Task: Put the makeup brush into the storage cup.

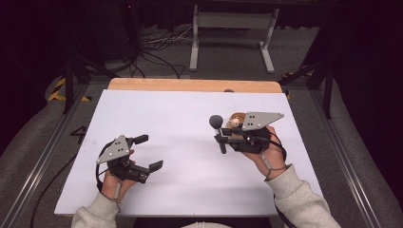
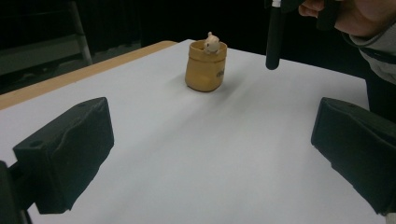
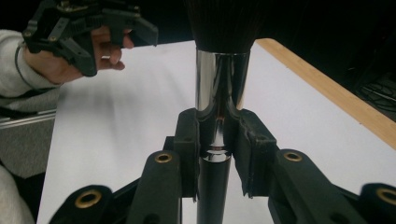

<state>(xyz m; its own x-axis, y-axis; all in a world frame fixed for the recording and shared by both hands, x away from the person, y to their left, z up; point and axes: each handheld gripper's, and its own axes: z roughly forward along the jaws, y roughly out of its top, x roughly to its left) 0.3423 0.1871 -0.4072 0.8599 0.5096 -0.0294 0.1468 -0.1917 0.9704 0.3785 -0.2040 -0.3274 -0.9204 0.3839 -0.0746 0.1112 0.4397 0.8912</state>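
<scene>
I have the brush point(image 3: 219, 93) clamped in my right gripper point(image 3: 217, 154), left gripper point(image 1: 145, 153) open over the counter point(image 1: 190, 190); next, probably, the pouch point(image 2: 205, 65).

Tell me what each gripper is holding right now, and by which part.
The right gripper is shut on a makeup brush, its jaws clamping where the shiny metal ferrule meets the black handle, bristles up. The left gripper is open and holds nothing.

Right gripper point(image 3: 217, 140) clamped on a makeup brush point(image 3: 219, 84)

Both jaws pinch the shiny metal ferrule, dark bristles straight above, black handle dropping below. Other gripper point(image 3: 88, 28) sits up-left (jaws spread), over the white table point(image 3: 140, 107).
</scene>
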